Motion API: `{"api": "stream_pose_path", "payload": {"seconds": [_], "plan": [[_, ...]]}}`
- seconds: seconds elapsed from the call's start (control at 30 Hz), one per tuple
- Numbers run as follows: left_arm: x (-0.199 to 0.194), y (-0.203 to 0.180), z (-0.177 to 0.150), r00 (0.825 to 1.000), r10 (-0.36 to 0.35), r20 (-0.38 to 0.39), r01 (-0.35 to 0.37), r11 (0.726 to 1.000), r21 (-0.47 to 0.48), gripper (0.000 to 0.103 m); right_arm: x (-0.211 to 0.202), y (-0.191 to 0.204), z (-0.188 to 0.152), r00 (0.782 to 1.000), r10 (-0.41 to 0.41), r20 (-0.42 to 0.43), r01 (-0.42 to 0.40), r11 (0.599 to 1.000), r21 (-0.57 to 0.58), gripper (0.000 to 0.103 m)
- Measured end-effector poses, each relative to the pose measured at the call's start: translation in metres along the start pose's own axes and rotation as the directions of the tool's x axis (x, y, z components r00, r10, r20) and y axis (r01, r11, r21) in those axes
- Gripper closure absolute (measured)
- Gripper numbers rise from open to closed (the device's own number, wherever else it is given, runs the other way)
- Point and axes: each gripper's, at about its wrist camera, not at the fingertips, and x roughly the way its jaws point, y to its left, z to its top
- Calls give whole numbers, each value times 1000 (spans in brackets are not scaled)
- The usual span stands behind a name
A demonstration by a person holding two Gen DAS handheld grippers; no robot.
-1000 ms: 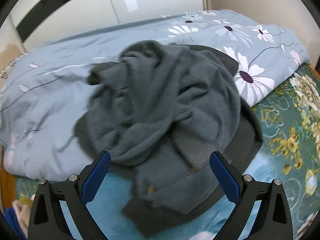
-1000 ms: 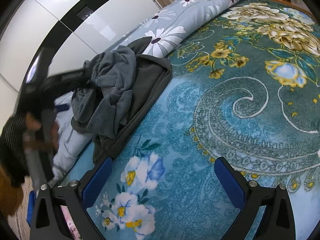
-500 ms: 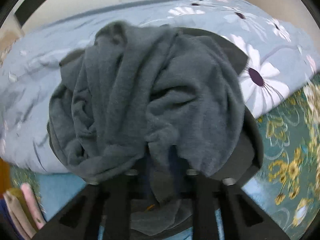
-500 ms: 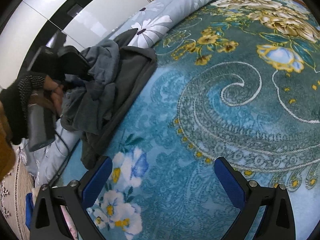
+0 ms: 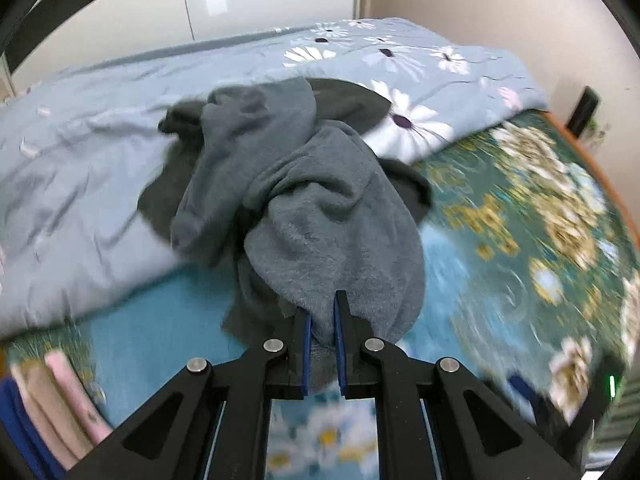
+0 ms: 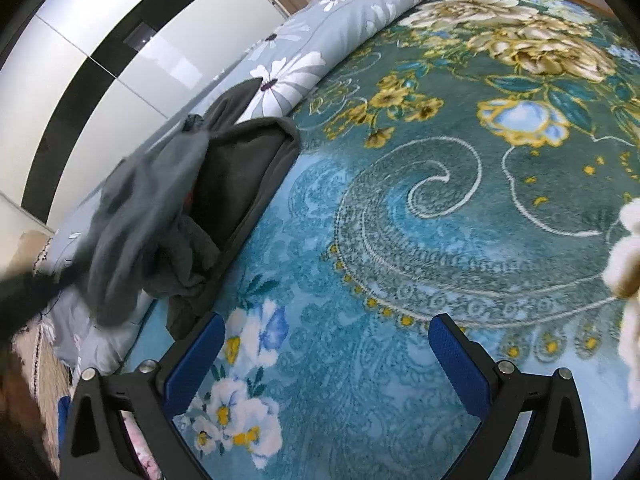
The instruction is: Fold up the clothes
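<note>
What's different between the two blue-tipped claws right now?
The left gripper is shut on the grey fleece garment, pinching a fold; the right gripper is open and holds nothing. The left one points at the clothes pile, while the right one hangs over bare floral blanket. Both share black frames and blue finger pads.

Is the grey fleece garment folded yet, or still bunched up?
Still bunched: the grey fleece garment hangs crumpled from the shut left tongs, trailing over a darker garment.
</note>
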Motion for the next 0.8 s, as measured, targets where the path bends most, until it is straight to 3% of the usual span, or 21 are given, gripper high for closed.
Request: {"api": "stream_pose_path", "payload": {"seconds": [0.2, 0.37, 0.47, 0.53, 0.67, 0.8], "plan": [[-33, -1, -75, 993, -107, -52, 108, 994, 19, 93, -25, 3, -1, 999, 3, 48, -3, 1000, 7, 0], [-45, -16, -143, 977, -157, -144, 174, 978, 111, 93, -44, 9, -3, 997, 21, 73, -21, 1000, 5, 0], [-45, -19, -178, 957, -197, -213, 226, 967, 119, 93, -51, 18, -6, 997, 33, 72, -32, 999, -21, 0], [-43, -13, -202, 941, -215, -259, 246, 965, 91, 93, -55, 25, -9, 997, 29, 71, -26, 998, -53, 0], [-39, 16, -221, 929, -239, -284, 237, 971, -43, 93, -62, 38, -15, 998, 19, 68, -11, 993, -115, 0], [-36, 47, -239, 916, -266, -302, 219, 959, -180, 91, -65, 44, -19, 999, 22, 45, -16, 990, -142, 0]]}}
